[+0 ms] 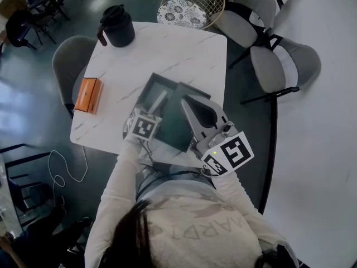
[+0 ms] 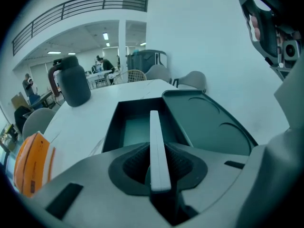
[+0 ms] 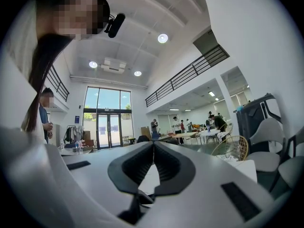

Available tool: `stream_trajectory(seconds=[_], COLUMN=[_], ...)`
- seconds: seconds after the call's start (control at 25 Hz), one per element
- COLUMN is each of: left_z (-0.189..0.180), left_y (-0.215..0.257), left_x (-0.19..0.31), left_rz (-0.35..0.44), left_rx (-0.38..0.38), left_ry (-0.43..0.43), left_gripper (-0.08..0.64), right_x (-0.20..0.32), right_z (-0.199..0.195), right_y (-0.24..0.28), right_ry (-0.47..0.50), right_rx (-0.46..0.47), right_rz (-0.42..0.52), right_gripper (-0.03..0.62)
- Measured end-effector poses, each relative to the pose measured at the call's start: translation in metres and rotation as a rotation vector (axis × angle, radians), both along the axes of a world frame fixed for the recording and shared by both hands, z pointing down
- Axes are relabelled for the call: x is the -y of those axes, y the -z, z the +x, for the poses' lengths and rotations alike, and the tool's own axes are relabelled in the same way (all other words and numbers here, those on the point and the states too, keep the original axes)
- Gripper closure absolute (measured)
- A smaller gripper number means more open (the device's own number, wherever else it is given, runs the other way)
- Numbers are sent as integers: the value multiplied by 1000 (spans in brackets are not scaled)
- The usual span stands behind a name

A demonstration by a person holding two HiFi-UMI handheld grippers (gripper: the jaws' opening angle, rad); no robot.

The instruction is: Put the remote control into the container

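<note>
Left tool (image 2: 159,148) gripping the remote control (image 2: 155,132) over the open container (image 2: 110,129).
Release remains, I judge; right tool (image 3: 153,148) closed, empty.

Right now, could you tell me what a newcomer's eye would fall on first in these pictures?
The white remote control clamped in the left gripper, angled down over the open dark container near the front edge of the marble table. Next, the black jug at the far left corner and the orange box at the left edge.
</note>
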State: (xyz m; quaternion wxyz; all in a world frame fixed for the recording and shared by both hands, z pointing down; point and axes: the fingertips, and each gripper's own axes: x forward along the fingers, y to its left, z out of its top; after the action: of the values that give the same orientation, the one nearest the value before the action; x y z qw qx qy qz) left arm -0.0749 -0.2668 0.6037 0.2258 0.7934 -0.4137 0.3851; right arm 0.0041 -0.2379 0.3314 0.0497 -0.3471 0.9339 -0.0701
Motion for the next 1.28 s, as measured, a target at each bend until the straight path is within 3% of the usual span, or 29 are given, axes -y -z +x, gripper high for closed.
stream_trajectory(seconds=[0.32, 0.6, 0.88, 0.96, 1.12, 1.28], left_z=[4, 6, 2, 1, 9, 9], left_y=[-9, -12, -15, -16, -14, -15], left_x=[11, 11, 14, 15, 18, 18], left_rz=[-58, -70, -69, -99, -199, -302], left_rx=[77, 7, -4, -39, -204, -315], left_ry=[-36, -18, -35, -21, 24, 59], left_gripper=[474, 474, 473, 473, 474, 474], right_x=[-1, -1, 1, 1, 3, 4], right_z=[4, 6, 4, 4, 5, 6], right_y=[-3, -5, -5, -5, -5, -6], right_ry=[-7, -11, -8, -7, -10, -16], right_rx=[-8, -10, -11, -13, -15, -17], right_rz=[-4, -9, -8, -8, -10, -11], right_gripper=[575, 575, 575, 575, 575, 575])
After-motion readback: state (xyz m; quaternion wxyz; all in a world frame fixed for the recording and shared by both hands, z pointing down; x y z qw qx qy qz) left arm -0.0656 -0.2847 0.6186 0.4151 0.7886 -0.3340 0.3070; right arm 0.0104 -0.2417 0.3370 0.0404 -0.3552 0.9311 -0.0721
